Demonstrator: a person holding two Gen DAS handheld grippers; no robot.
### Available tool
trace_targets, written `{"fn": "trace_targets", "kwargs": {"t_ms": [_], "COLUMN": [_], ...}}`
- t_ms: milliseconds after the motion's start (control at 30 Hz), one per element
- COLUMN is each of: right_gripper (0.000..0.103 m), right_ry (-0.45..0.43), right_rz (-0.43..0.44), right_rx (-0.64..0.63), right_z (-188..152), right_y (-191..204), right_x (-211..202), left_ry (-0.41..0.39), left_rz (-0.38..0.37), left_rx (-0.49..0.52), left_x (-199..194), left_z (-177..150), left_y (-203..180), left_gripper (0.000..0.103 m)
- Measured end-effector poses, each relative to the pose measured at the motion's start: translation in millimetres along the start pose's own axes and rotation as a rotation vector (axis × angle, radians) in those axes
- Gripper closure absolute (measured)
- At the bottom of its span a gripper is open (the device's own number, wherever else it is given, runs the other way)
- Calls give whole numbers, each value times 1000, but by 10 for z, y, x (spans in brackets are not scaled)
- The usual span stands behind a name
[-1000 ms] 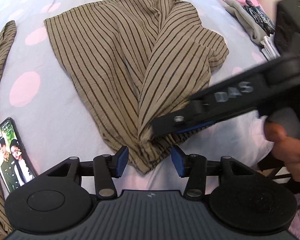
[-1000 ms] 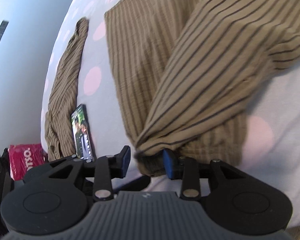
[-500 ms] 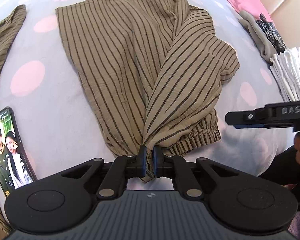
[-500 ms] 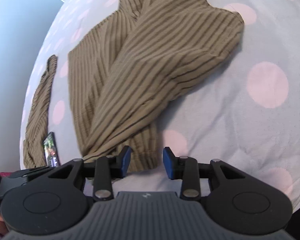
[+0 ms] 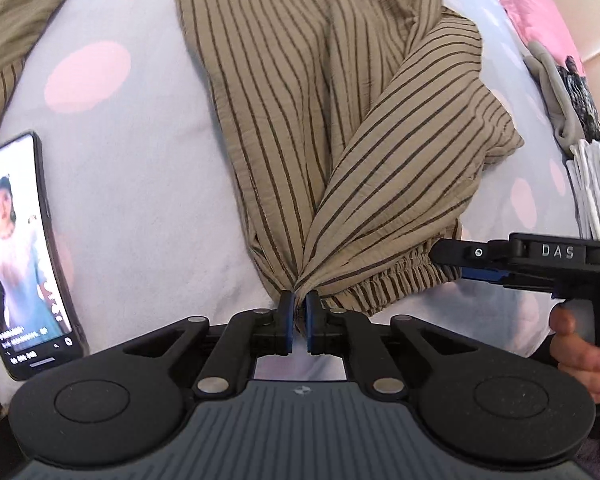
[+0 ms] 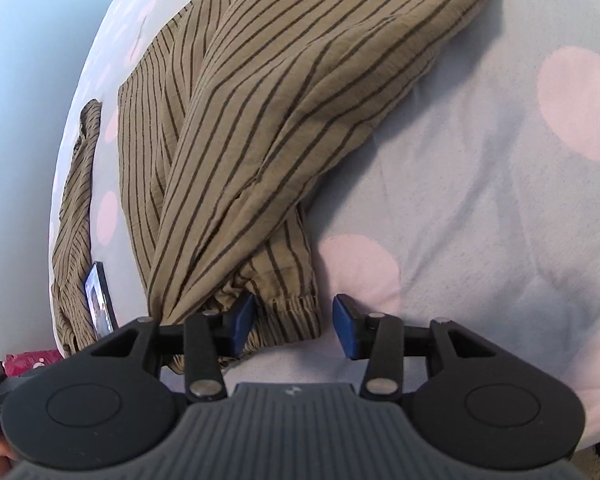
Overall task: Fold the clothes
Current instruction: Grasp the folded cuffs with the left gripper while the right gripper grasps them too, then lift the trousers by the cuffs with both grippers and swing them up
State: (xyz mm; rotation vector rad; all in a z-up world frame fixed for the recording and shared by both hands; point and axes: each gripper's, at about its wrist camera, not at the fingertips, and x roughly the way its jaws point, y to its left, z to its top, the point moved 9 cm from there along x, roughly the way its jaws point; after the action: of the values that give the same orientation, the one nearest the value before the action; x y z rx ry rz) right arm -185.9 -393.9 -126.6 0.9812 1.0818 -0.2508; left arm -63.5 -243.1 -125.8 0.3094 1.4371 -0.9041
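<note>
Left wrist view: my left tongs (image 5: 299,312) pinch a bunched corner of the striped trousers (image 5: 300,92) lying on the spotted bedsheet (image 5: 148,184). My right tongs (image 6: 294,322) stand spread at the gathered waistband (image 6: 288,312). This thin, crinkly cloth could slip free or drag the layers askew.
</note>
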Motion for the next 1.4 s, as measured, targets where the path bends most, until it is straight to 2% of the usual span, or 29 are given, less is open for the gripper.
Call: {"fn": "trace_targets", "kwargs": {"t_ms": [167,333,433,567,633,767,833,900,1200,1267,1400], "right_gripper": [56,56,56,56,57,77,83,85,87,87,87], "right_ry": [-8,-12,-15,-15,-12,-12,-17,-31,-114,-158,-280], "right_rz": [26,16,12,18,19,27,46,55,109,143,221], "right_rx": [40,19,10,26,25,32,56,67,151,140,94], "right_z": [15,-11,-21,-12,-14,-33,-44,-48,20,88,309], "right_y": [-18,-12,4,-52,-71,-87,-99,-96,-43,31,316], "right_x": [33,25,33,32,33,14,-34,-126,-919,-1212,-1914], "left_ry": [34,36,44,51,42,24,14,-4,-36,-51,-130], "left_rz": [-59,-72,-86,-96,-108,-133,-145,-158,-284,-328,-446], "left_rx": [-112,-142,-156,-182,-200,-236,-252,-235,-125,-92,-47], "left_x": [120,196,261,326,320,308,300,243,-334,-539,-1172], "left_z": [1,17,29,44,33,11,0,-13,49,110,364], "left_y": [38,37,28,34,27,14,5,-62,-539,-706,-1009], "left_gripper": [92,71,61,61,65,77,87,90,92,92,92]}}
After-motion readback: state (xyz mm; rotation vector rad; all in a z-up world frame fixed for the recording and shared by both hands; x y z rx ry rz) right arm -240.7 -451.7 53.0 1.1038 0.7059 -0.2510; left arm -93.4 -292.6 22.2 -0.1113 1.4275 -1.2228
